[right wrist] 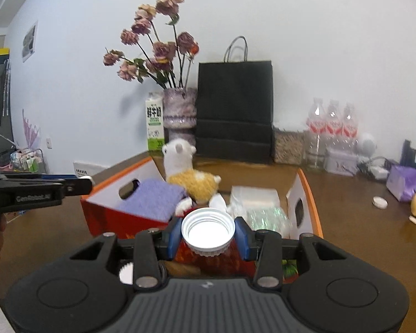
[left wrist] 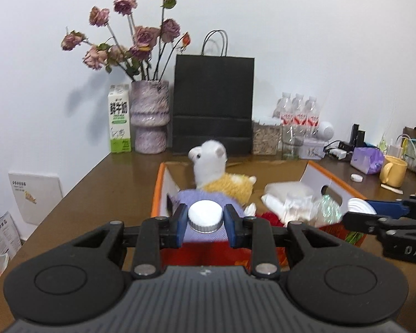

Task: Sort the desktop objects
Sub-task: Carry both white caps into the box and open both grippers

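Note:
My left gripper [left wrist: 205, 222] is shut on a white bottle cap [left wrist: 205, 211], top side toward the camera, above the near edge of an orange cardboard box [left wrist: 159, 191]. My right gripper [right wrist: 208, 237] is shut on a second white cap [right wrist: 208, 226], whose hollow side faces the camera. Each gripper shows at the edge of the other's view: the right gripper [left wrist: 356, 212] with its cap, and the left gripper [right wrist: 86, 184]. The box [right wrist: 309, 194] holds a plush alpaca [left wrist: 216, 172], a purple cloth [right wrist: 152, 197], a tissue pack [right wrist: 253, 195] and a crumpled clear bottle [right wrist: 266, 216].
A loose white cap [right wrist: 380, 202] lies on the brown table right of the box, near a yellow mug [left wrist: 392, 170] and a purple packet [left wrist: 367, 159]. Along the wall stand a milk carton [left wrist: 119, 119], a vase of dried roses [left wrist: 149, 116], a black paper bag [left wrist: 213, 105] and water bottles [left wrist: 298, 111].

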Demonstrator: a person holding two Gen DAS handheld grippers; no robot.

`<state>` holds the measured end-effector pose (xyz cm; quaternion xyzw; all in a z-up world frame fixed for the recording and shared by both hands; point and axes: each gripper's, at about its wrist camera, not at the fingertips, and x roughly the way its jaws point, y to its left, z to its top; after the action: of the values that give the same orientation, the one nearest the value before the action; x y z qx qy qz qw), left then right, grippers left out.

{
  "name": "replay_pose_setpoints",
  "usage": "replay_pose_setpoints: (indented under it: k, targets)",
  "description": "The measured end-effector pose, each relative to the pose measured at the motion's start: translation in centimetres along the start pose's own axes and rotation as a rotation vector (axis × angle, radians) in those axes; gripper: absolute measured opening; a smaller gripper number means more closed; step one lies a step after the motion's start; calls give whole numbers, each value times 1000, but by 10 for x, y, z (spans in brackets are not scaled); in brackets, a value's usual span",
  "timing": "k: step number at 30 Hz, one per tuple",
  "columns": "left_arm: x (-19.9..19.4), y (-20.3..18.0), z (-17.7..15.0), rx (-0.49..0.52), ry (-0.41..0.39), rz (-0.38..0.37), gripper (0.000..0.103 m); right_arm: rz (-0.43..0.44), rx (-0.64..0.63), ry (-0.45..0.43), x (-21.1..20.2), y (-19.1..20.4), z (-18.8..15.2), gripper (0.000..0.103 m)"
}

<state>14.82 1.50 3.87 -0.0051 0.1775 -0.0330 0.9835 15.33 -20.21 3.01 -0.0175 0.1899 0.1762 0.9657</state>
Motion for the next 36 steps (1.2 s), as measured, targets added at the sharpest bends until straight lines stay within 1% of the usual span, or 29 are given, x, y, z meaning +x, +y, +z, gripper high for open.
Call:
replay_pose_setpoints:
  k: [6, 12, 15, 18, 22, 26, 32, 33, 35, 36]
  targets:
    - [21, -12, 10, -9, -8, -23, 29, 13, -15, -28, 18, 3, 16, 39]
    - [63, -19, 11, -25, 15, -21, 29, 20, -11, -40, 50, -5, 29, 39]
    - [86, -17, 6, -48, 30, -15, 29, 20, 9, -33, 71, -13, 31, 39]
    - [97, -14, 2, -58, 44, -19, 29, 29, 18, -30, 85, -18, 25, 39]
    - [105, -11, -3, -54, 74, -27, 29, 33, 50, 25, 98, -26, 18, 39]
    - [104, -13, -5, -48, 73, -24, 29, 29, 41, -2, 93, -24, 16, 39]
    - [100, -16, -7, -30, 48, 3, 29, 12, 34, 10, 96, -22, 13, 39]
    - [100, -17, -7, -29, 46, 10, 30, 14, 32, 8, 95, -22, 13, 40]
    - [98, -16, -7, -33, 41, 34, 37, 11, 29, 3, 94, -20, 12, 41]
    - [97, -15, -7, -39, 35, 37, 44, 4, 30, -1, 93, -20, 12, 52]
